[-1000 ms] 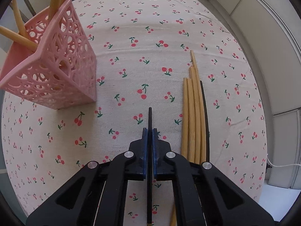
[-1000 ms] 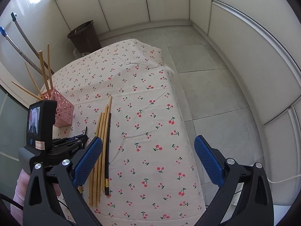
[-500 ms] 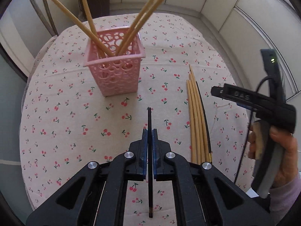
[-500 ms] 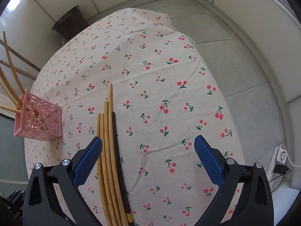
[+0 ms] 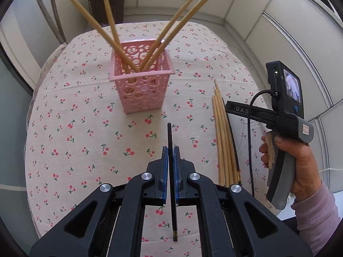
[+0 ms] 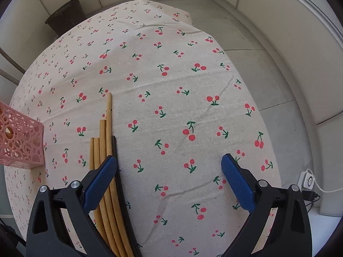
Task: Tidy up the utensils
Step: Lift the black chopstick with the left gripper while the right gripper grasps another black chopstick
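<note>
My left gripper [image 5: 170, 150] is shut on a black chopstick [image 5: 171, 182], held above the cherry-print tablecloth [image 5: 85, 128]. Ahead of it stands a pink perforated basket [image 5: 141, 90] with several wooden chopsticks [image 5: 182, 19] leaning out. A bundle of wooden chopsticks [image 5: 223, 137] with one black chopstick lies on the cloth to the right. In the right wrist view, my right gripper [image 6: 169, 171] is open low over the cloth, its left finger [image 6: 100, 184] over that bundle [image 6: 105, 141]. The basket's corner [image 6: 19, 141] shows at the left edge.
The right hand-held gripper [image 5: 285, 115], gripped by a hand in a pink sleeve [image 5: 315, 214], hangs at the right table edge. A dark bin [image 5: 107, 6] stands behind the table. A power strip [image 6: 308, 182] lies on the floor at the right.
The left gripper pulled back and rose with the black chopstick, bringing the whole basket into view. The right gripper dropped close to the cloth, over the chopstick bundle.
</note>
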A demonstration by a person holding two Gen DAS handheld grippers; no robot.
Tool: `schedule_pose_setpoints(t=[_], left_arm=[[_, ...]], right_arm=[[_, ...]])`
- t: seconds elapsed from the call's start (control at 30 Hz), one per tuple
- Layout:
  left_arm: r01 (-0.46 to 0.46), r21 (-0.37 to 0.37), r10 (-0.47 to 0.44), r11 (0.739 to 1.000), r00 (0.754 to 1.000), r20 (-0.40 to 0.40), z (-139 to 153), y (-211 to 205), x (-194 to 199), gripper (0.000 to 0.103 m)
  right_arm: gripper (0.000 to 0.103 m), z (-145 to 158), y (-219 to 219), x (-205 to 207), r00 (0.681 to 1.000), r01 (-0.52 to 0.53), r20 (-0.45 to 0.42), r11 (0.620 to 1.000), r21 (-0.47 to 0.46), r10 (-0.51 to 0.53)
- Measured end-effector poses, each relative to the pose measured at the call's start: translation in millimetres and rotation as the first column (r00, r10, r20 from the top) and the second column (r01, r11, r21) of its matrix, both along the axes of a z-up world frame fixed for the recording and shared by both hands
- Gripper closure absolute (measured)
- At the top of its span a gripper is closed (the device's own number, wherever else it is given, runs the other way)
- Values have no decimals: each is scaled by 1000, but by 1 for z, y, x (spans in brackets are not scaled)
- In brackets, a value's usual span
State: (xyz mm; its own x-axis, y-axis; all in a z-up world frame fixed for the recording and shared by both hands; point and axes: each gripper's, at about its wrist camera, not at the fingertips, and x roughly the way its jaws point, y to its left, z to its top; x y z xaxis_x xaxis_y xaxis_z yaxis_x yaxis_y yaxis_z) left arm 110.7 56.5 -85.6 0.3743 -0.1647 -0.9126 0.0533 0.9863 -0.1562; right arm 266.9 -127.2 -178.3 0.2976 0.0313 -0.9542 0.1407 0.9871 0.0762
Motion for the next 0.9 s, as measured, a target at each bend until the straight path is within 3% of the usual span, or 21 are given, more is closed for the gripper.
schedule_pose_setpoints(t=[0.17,0.3,0.37,0.4,0.43,0.47,0.57,0.63,0.73,0.87,0.9], left_arm=[[-13,-5,13,1000,1000,0,-1,6,0,98],[-12,-22,12,1000,999,31,3,8,-3,98],[-4,-38,6,999,998,56,8,9,-5,98],[5,-51,-2,999,998,71,11,9,-6,98],[11,-59,-6,998,997,83,14,9,-7,98],[15,-65,-9,998,995,95,16,9,-8,98],[35,-61,-30,998,995,93,16,8,-10,98],[70,-68,-69,995,997,17,0,5,-5,96],[-23,-68,18,997,997,-78,-35,15,10,84],[-110,-8,107,994,982,-155,-69,19,32,83],[-117,-13,113,993,980,-164,-74,17,36,80]], right_arm=[[7,-2,13,-2,1000,-30,4,998,-64,30],[10,-1,21,-5,1000,-17,19,999,-51,18],[25,5,26,-9,997,-40,63,998,-48,43],[51,10,29,-11,994,-60,85,997,-40,63],[85,12,30,-12,994,-72,86,997,-5,73],[94,12,28,-14,995,-76,73,997,35,73],[97,13,19,-21,996,-73,59,994,86,68],[98,16,10,-26,998,-49,45,992,114,44],[97,18,-7,-30,999,-32,37,992,118,28],[87,17,-24,-30,1000,13,16,987,158,-16],[74,16,-26,-28,1000,19,17,986,167,-22]])
